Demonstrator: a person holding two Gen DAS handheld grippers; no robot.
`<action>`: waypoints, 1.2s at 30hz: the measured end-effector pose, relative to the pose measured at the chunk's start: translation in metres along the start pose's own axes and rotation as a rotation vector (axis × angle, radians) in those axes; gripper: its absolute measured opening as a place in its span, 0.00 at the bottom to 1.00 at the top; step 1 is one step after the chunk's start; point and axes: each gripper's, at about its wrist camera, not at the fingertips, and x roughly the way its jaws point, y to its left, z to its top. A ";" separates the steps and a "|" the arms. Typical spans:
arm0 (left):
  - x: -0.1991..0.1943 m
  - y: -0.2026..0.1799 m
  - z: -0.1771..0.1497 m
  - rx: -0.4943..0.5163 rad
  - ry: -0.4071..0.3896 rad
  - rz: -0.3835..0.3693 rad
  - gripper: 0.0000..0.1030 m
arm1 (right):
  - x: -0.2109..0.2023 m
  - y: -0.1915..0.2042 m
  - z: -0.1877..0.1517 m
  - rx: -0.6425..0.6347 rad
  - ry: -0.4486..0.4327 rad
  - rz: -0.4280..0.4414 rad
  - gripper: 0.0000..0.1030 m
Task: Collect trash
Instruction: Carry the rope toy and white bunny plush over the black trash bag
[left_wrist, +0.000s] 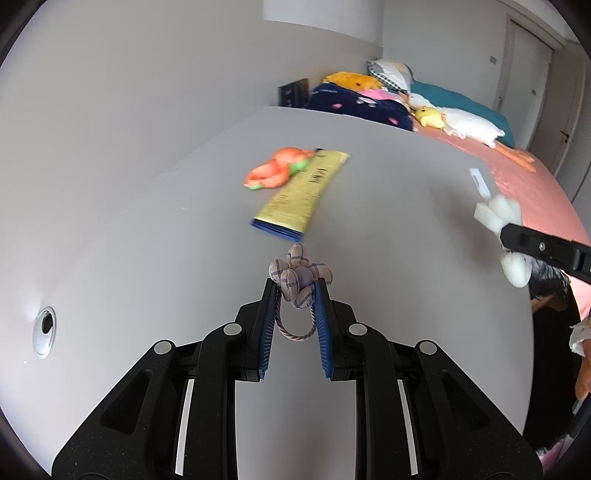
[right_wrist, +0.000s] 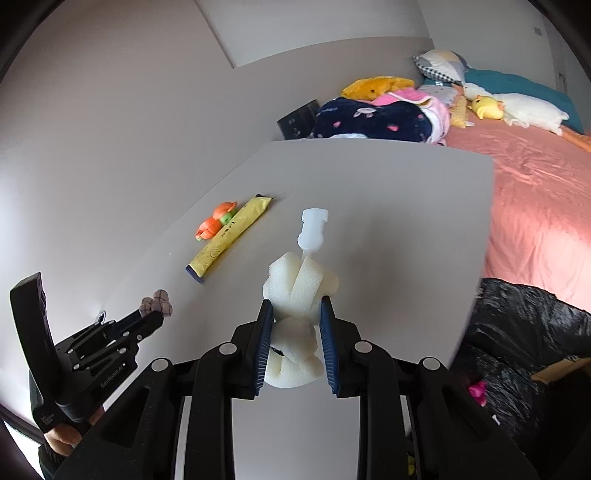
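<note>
**Both tongs loaded above the tabletop**

Your left tongs (left_wrist: 295, 286) pinch a small plaid fabric flower (left_wrist: 299, 275) between the blue pads, its cord loop hanging back between the fingers. Your right tongs (right_wrist: 295, 308) are pressed tight on a lump of white foam (right_wrist: 297, 291), which bulges out past the tips and fills the gap behind them.

Around you, going from the biggest thing down: pale walls close in the room, and a bed (right_wrist: 535, 192) with a pink sheet runs along the right side of the tabletop, carrying a teal blanket, a navy patterned blanket (right_wrist: 369, 122) and several plush toys, among them a white goose (left_wrist: 469, 123). A light grey tabletop (right_wrist: 369, 206) lies under both tongs, with a round metal-ringed hole (left_wrist: 45, 330) near its left edge. A black trash bag (right_wrist: 524, 332) sits off the tabletop's right edge, beside the bed.

On the tabletop ahead of your left tongs lies a yellow packet (left_wrist: 303, 192), just past the flower, with an orange and green soft toy (left_wrist: 279, 168) touching its far left side. Ahead of your right tongs, just beyond the foam, a small white plastic piece (right_wrist: 313, 230) rests on the surface. Flower and foam are both clear of the tabletop, held in the tongs, well apart from each other.
</note>
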 end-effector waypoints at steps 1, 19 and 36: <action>-0.001 -0.003 -0.001 0.003 -0.001 -0.003 0.20 | -0.005 -0.003 -0.002 0.004 -0.005 -0.003 0.26; -0.021 -0.071 -0.014 0.073 -0.016 -0.095 0.20 | -0.063 -0.035 -0.028 0.037 -0.055 -0.029 0.26; -0.032 -0.136 -0.012 0.161 -0.034 -0.166 0.20 | -0.112 -0.076 -0.043 0.087 -0.117 -0.069 0.26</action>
